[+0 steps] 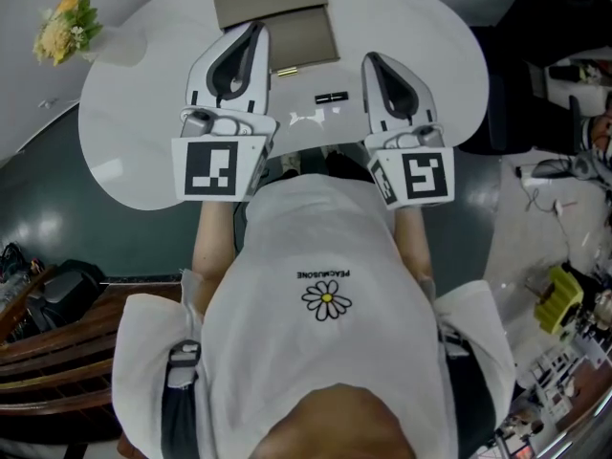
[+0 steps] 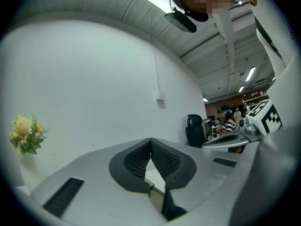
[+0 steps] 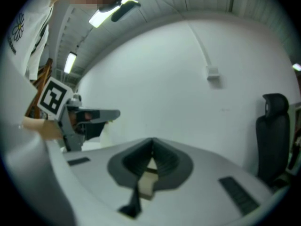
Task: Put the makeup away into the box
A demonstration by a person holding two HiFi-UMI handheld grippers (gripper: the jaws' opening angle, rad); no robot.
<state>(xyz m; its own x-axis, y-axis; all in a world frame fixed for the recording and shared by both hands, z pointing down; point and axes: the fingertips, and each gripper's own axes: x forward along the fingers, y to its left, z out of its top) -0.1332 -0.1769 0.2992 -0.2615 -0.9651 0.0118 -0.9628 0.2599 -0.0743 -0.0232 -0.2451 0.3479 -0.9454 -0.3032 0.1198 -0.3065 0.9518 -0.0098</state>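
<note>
A: Spot the makeup yet?
B: Yes: look mid-table, nearer than the box [image 1: 273, 3], for a small black stick [image 1: 331, 97]; find a gold-tipped piece [image 1: 287, 70] just beside that box at the far edge of the table [image 1: 124, 142]
A: And the grip?
B: Read the left gripper [image 1: 254, 34] as pinched together on nothing, the right gripper [image 1: 372, 65] likewise empty and closed, both held level
A: Advice for the pick?
B: Spread the jaws before dipping, straddle the black stick across its narrow side, squeeze gently, clear the box wall before letting go
</note>
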